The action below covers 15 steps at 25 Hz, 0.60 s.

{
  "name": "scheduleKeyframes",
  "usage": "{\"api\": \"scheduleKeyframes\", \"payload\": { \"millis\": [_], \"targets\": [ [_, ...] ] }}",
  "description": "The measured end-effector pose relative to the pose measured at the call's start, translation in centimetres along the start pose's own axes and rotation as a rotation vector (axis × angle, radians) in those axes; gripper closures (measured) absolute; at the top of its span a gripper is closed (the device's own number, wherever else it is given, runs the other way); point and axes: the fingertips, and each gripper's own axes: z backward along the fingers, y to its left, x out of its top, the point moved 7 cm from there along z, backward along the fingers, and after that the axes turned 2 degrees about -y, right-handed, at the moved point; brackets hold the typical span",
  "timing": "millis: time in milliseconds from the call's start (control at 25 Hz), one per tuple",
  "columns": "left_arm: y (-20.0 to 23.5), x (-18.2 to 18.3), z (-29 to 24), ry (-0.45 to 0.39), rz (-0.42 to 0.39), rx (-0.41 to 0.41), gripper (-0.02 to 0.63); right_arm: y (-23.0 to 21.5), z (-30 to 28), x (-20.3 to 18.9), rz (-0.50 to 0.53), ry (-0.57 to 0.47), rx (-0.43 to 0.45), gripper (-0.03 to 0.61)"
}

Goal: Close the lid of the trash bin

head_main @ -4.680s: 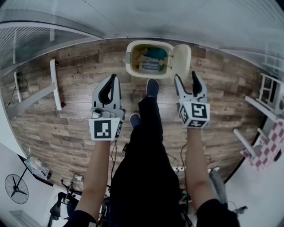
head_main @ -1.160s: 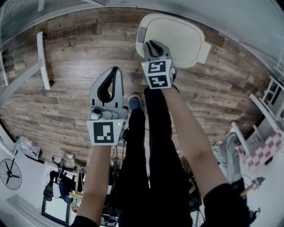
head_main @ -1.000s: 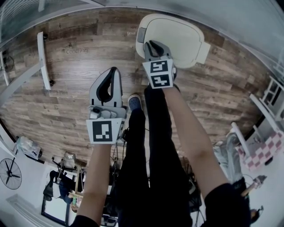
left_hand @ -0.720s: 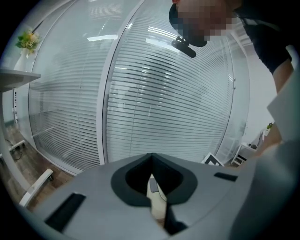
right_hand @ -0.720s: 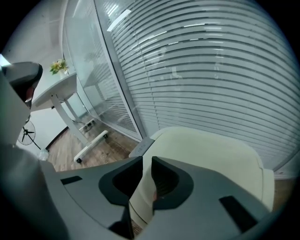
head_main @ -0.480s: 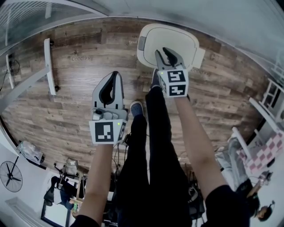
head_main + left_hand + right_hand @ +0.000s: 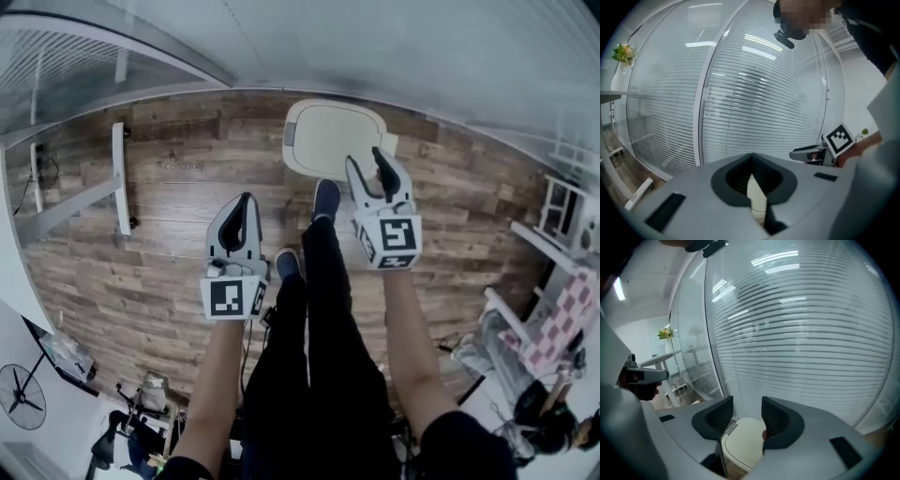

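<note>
Wood-plank floor [image 7: 141, 253] fills the head view. The trash bin [image 7: 333, 141] sits at 12 o'clock with its lid down, a shoe [image 7: 324, 199] just before it and a white table frame [image 7: 120, 178] at 10.

In the left gripper view, the left gripper [image 7: 751, 157] is pinched together, facing blinds [image 7: 759, 93].

In the right gripper view, the right gripper [image 7: 746, 406] has just been opening and holds nothing. The bin shows through the gap at 6.

No legible txt is showing. A faint print [image 7: 183, 166] on the wood floor [image 7: 169, 244] is coming out too small to read. Cubes on left gripper [image 7: 246, 201] & right gripper [image 7: 367, 160] are showing b/w square markers only, no letters/nos.
</note>
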Motion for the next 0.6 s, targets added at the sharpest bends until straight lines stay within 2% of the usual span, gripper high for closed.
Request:
{"api": "scheduleKeyframes", "payload": {
  "millis": [160, 320, 440, 520, 600],
  "targets": [
    [-1.3, 2.4, 1.8, -0.027, -0.012, -0.026, 0.607, 0.2, 4.6, 3.5, 0.002, -0.078, -0.007, 0.367],
    [-2.9, 4.6, 3.9, -0.061, 0.006, -0.030, 0.607, 0.2, 9.0, 5.7, 0.009, -0.120, -0.037, 0.360],
    [-3.8, 6.3, 5.9, -0.063, -0.021, -0.048, 0.607, 0.6, 12.3, 7.2, -0.002, -0.153, -0.073, 0.360],
    [-4.2, 7.6, 7.6, -0.073, -0.025, -0.058, 0.607, 1.3, 14.5, 8.2, 0.001, -0.164, -0.082, 0.370],
    [-4.6, 9.0, 9.1, -0.093, -0.031, -0.071, 0.606, 2.3, 16.5, 9.9, -0.008, -0.201, -0.088, 0.412]
  ]
}}
